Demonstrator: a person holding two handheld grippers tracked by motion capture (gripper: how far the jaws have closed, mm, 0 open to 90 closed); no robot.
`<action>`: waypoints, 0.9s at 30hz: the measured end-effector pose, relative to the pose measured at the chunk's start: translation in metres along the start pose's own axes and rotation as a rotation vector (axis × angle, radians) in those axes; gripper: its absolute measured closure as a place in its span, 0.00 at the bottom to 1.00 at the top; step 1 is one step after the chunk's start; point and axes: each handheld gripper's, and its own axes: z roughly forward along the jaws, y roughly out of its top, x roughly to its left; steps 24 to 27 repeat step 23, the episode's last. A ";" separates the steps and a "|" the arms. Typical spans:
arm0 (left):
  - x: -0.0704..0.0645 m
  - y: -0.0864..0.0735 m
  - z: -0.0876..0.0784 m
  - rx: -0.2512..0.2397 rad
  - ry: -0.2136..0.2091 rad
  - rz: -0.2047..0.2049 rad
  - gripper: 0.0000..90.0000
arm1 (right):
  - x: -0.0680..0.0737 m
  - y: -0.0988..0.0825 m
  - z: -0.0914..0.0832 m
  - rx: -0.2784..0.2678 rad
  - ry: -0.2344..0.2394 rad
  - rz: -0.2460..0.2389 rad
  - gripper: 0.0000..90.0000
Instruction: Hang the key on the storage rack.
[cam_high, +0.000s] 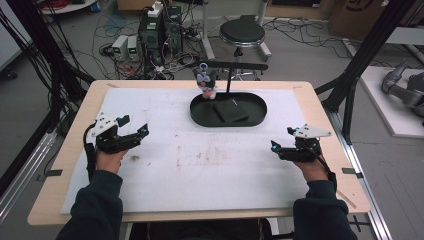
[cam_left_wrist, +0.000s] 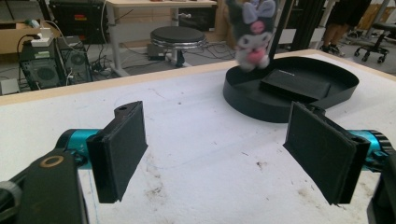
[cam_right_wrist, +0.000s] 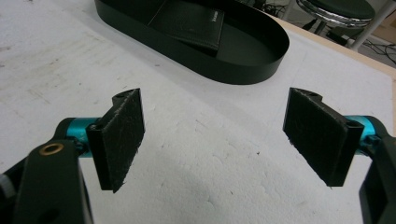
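While both tools are resting low over the desk (cam_high: 300, 100) in the high view, the left tool (cam_high: 134, 126) is sitting near the left edge and the right tool (cam_high: 281, 138) near the right edge, each gaping wide and gripping nothing. The oval black tray (cam_high: 200, 116) is lying at the far middle, well apart from both, with a flat black wallet (cam_high: 230, 110) inside it and a small plush toy (cam_high: 205, 82) hanging from the stand's crossbar (cam_high: 240, 65) over the tray's left end. Risk as I am judging it: either arm reaching in is crossing a long stretch and could be clipping the upright post or the bar.

Left gripper view: the left tool (cam_left_wrist: 224, 149) is pointing at the tray (cam_left_wrist: 243, 100), jaws spread far apart, nothing between them. The toy (cam_left_wrist: 252, 32) is dangling right above the tray wall, so a straight approach could be knocking it swinging and blurring the target. The wallet (cam_left_wrist: 294, 83) is lying tilted against the floor of the tray.

Right gripper view: the right tool (cam_right_wrist: 212, 140) is also wide open and empty, facing the tray (cam_right_wrist: 243, 70) from the near side. The wallet (cam_right_wrist: 189, 21) is thin and flat, so pads could be sliding off its edge, or pushing the light tray across the foam mat (cam_right_wrist: 210, 154) instead of lifting anything.
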 end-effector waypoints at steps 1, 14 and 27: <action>0.000 0.000 0.000 0.001 0.003 -0.003 0.23 | 0.000 0.000 0.000 0.000 -0.001 -0.002 0.23; 0.003 -0.002 -0.001 0.006 0.007 -0.016 0.23 | 0.000 -0.001 0.000 0.002 -0.005 -0.001 0.23; 0.003 -0.003 0.000 0.006 0.006 -0.017 0.23 | -0.001 -0.002 0.000 0.003 -0.009 0.003 0.23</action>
